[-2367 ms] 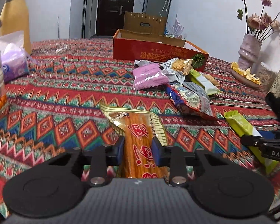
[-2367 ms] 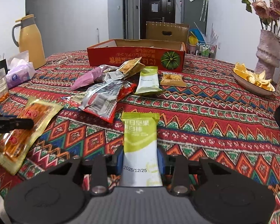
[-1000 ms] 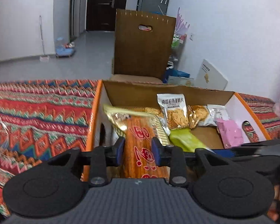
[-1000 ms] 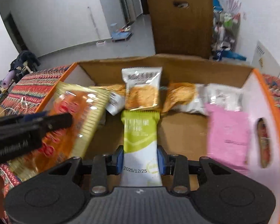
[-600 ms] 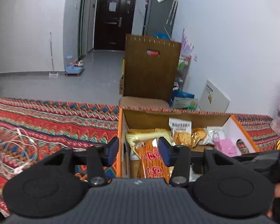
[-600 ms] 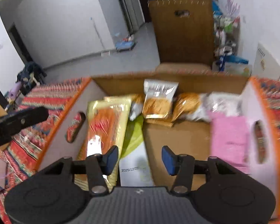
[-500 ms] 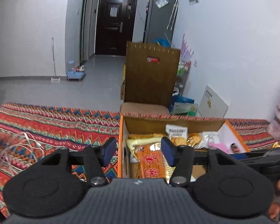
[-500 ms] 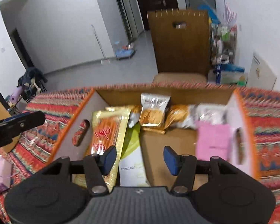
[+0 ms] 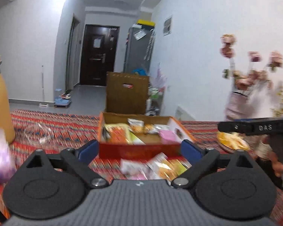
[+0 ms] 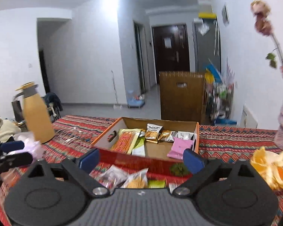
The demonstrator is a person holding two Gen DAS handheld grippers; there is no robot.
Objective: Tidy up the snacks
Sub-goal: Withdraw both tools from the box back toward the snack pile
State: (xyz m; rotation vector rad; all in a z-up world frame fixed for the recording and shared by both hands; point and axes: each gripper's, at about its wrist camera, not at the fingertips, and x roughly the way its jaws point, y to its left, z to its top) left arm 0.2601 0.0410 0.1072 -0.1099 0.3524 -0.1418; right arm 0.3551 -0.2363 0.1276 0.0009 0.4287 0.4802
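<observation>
Left gripper (image 9: 139, 148): jaws just opened wide, nothing between them. Right gripper (image 10: 141, 159): likewise spread and empty. Cardboard box (image 10: 103, 144) stood on the patterned tablecloth (image 10: 235, 141), holding the orange packet (image 10: 125, 140) beside the green bar (image 10: 139, 146) (loose snacks (image 10: 135, 180) lay blurred before it).

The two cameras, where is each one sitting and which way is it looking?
Left wrist: on the left gripper, open and empty, looking across the table at the snack box; the right gripper and a hand show at the right edge.
Right wrist: on the right gripper, open and empty, facing the same box; the left gripper shows at the left edge.
Shared: the box, loose snacks before it, the yellow jug.
</observation>
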